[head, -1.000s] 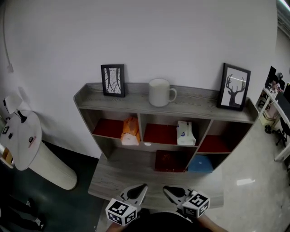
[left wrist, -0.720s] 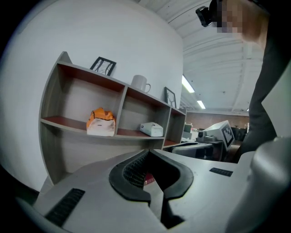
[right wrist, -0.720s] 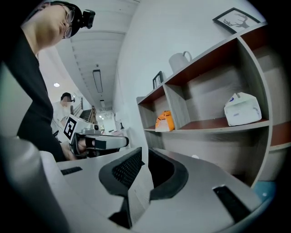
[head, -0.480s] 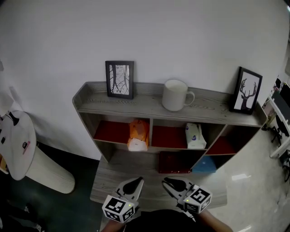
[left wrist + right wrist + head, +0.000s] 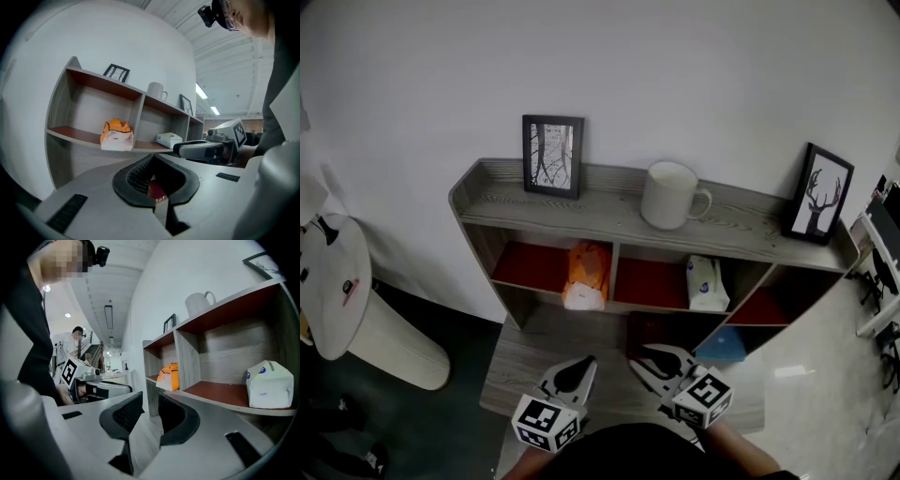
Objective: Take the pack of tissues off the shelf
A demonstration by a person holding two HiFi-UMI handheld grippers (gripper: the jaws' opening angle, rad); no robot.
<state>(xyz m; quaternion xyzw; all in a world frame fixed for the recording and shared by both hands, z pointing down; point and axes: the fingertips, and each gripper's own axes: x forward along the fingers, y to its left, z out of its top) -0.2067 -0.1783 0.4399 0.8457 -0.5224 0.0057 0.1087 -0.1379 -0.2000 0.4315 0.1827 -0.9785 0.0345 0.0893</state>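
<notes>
A white pack of tissues (image 5: 706,283) with blue print stands in the shelf's (image 5: 581,211) middle-right compartment; it also shows in the right gripper view (image 5: 270,384) and the left gripper view (image 5: 168,139). An orange-and-white pack (image 5: 586,275) sits one compartment to the left. Both grippers hover low over the shelf's front board, well short of the packs. My left gripper (image 5: 579,370) has its jaw tips together, with nothing held (image 5: 159,201). My right gripper (image 5: 649,359) is opening, a narrow gap showing between its jaws (image 5: 151,404) with nothing in it.
On the shelf top stand a framed tree picture (image 5: 552,156), a white mug (image 5: 672,195) and a framed deer picture (image 5: 820,193). A dark red box (image 5: 652,328) and a blue object (image 5: 724,344) fill the lower compartments. A white rounded object (image 5: 337,281) stands at the left.
The right gripper's jaws have parted slightly and it has moved a little toward the shelf. The head view has shifted, so the shelf sits higher in the picture.
</notes>
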